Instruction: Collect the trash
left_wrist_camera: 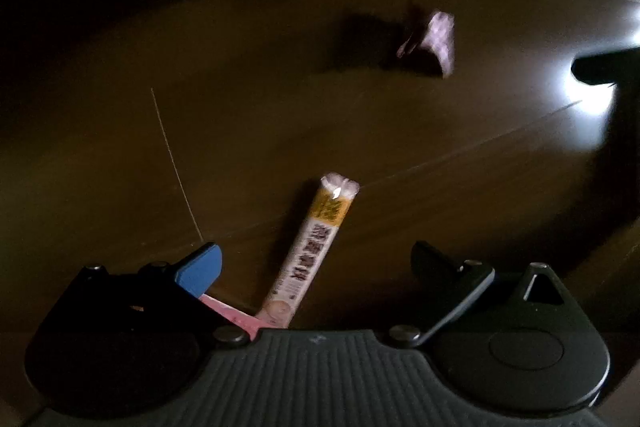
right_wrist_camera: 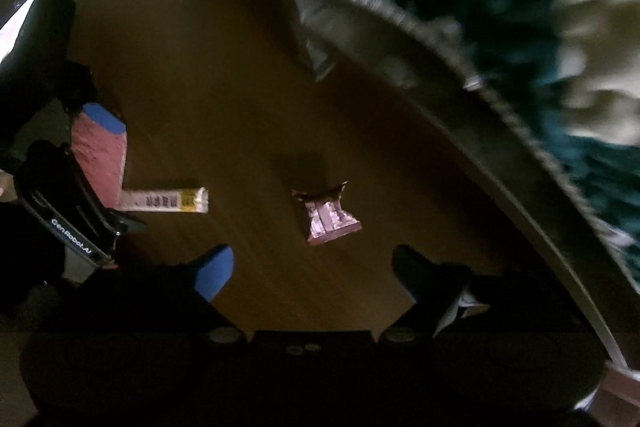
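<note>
I see bare wooden floor [right_wrist_camera: 224, 75] across the middle of the right wrist view. The rug edge [right_wrist_camera: 420, 39] bars the upper right. A stick wrapper [right_wrist_camera: 164, 202] at centre left and a crumpled pink wrapper [right_wrist_camera: 330, 217] at centre lie apart, with free passage between.

A long cream-and-yellow stick wrapper [left_wrist_camera: 312, 251] lies flat on the brown floor [left_wrist_camera: 240, 131]; a crumpled pink wrapper [right_wrist_camera: 329, 215] lies apart from it, nearer the rug [right_wrist_camera: 460, 75].
</note>
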